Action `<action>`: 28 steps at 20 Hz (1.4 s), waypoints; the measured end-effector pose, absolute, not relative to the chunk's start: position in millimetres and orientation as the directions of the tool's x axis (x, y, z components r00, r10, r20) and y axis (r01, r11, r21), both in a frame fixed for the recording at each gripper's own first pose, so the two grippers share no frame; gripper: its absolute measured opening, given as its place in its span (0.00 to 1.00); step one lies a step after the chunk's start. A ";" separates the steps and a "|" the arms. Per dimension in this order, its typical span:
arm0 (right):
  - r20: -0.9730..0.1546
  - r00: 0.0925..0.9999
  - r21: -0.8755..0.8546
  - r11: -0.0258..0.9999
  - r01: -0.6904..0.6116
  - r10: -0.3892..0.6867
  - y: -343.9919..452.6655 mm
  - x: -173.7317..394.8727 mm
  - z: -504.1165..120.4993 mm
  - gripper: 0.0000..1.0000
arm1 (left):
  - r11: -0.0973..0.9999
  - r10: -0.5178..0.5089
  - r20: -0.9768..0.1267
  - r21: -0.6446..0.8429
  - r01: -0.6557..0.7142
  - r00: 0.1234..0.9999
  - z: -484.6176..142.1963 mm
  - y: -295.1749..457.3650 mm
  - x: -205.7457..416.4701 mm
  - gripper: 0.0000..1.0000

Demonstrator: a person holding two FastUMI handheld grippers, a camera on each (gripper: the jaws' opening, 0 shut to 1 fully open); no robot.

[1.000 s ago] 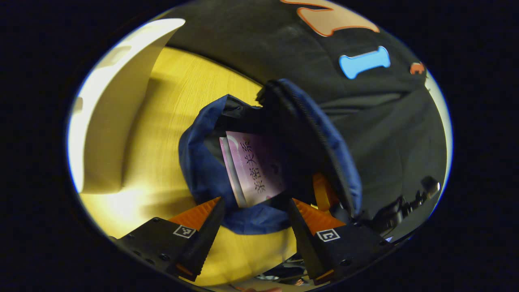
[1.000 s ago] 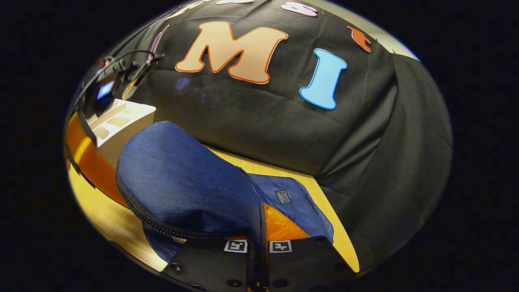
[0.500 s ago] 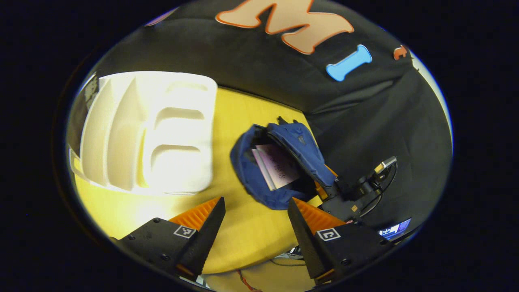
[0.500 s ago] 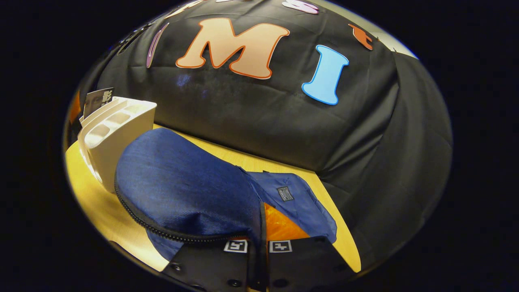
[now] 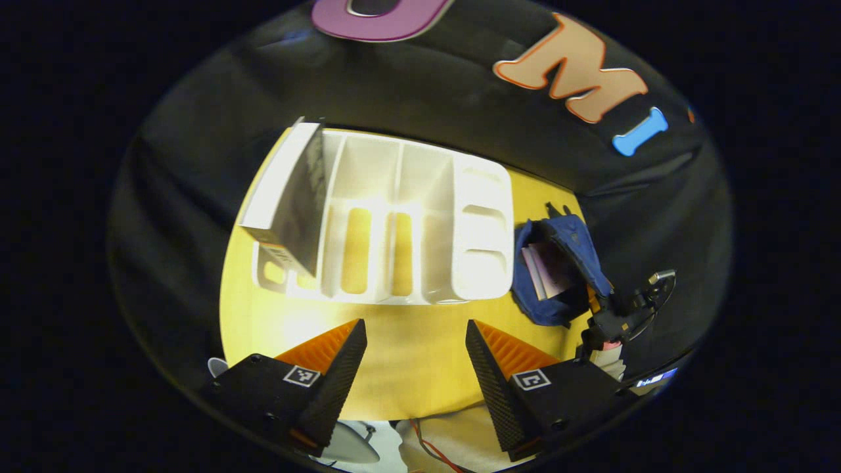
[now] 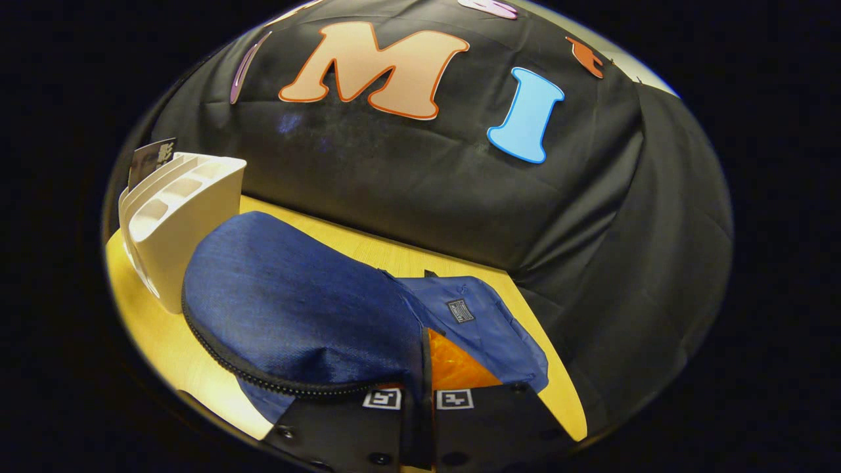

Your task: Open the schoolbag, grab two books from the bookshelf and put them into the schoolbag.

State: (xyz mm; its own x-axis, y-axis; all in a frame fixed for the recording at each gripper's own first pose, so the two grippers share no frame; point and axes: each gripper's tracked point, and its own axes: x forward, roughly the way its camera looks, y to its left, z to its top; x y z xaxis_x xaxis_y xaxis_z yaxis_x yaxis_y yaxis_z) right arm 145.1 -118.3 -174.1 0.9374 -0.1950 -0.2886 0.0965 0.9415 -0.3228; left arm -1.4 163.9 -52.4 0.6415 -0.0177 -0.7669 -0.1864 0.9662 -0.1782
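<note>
In the left gripper view the blue schoolbag (image 5: 558, 269) lies open on the yellow table, right of the white bookshelf (image 5: 407, 223). A pink book (image 5: 546, 276) sits inside the bag. One grey book (image 5: 292, 197) leans in the shelf's left slot. My left gripper (image 5: 414, 335) hangs open and empty above the table's near side, in front of the shelf. In the right gripper view my right gripper (image 6: 420, 368) is shut on the schoolbag's flap (image 6: 295, 309), holding it up. The right gripper (image 5: 617, 315) also shows beside the bag in the left gripper view.
The yellow table (image 5: 394, 355) ends close behind the shelf at the black cloth wall. A cable (image 5: 427, 447) hangs below the table's near edge. In the right gripper view the bookshelf (image 6: 177, 223) stands left of the bag, the table (image 6: 164, 355) below it.
My left gripper has pulled back from the bag's mouth, leaving the pink book inside, and swung left to face the bookshelf. The right gripper kept its hold on the flap.
</note>
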 end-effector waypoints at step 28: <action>-0.302 0.908 -0.441 0.887 0.136 -0.290 -101.9 133.1 -183.9 0.07 | 0.963 0.249 -0.907 0.193 -0.190 0.340 -92.5 326.1 88.2 0.41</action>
State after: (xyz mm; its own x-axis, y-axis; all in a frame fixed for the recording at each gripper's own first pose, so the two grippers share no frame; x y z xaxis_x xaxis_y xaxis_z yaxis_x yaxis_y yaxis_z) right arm 133.1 -101.9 -183.9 0.9082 -0.2897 -0.3020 0.1363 0.8871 -0.4409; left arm 88.2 326.1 -92.5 0.3398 0.2490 -0.9069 -0.1903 0.9626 0.1930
